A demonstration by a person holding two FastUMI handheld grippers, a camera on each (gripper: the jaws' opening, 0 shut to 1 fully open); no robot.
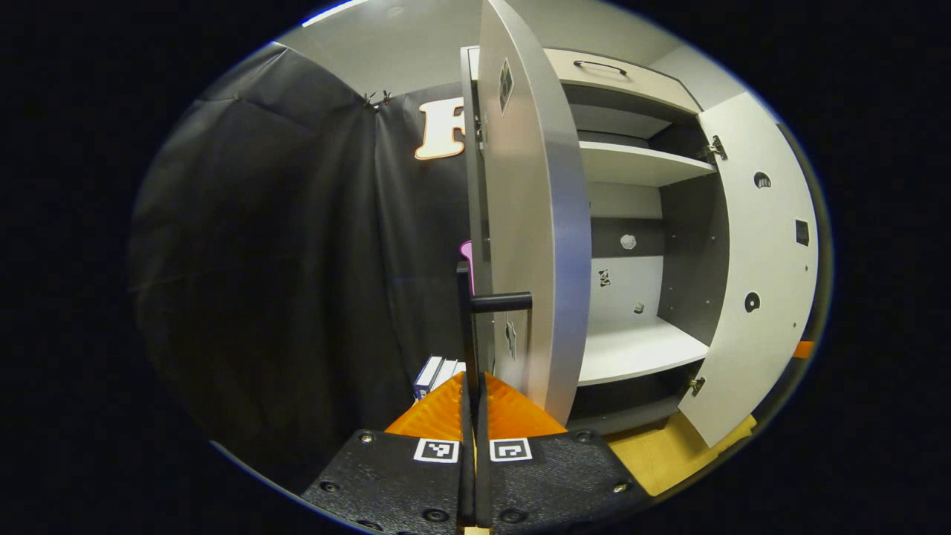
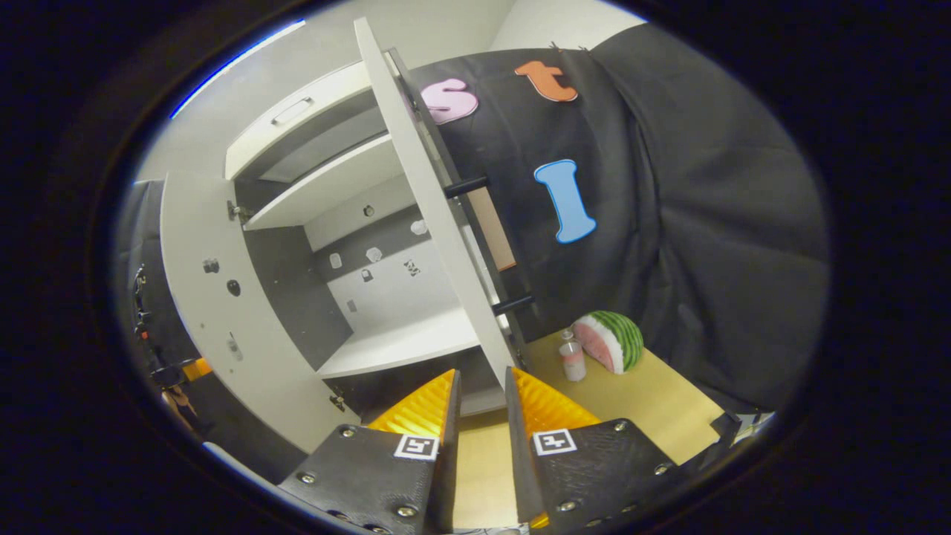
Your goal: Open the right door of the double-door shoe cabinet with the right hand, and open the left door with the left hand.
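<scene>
Left gripper (image 1: 473, 405) fingers pinching closed on the slim black bar handle (image 1: 469, 327) of the pale grey cabinet's left door (image 1: 531, 223), right gripper (image 2: 483, 390) fingers gaping slightly, gripping nothing, just below the swung-open white right door (image 2: 427, 200), shelves (image 2: 401, 342) lying exposed between both doors

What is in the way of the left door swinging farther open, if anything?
Nothing visible blocks it. The left gripper is shut on the handle of the left door, already wide open. Beyond its outer side hangs the booth cloth, with some boxes low down.
</scene>
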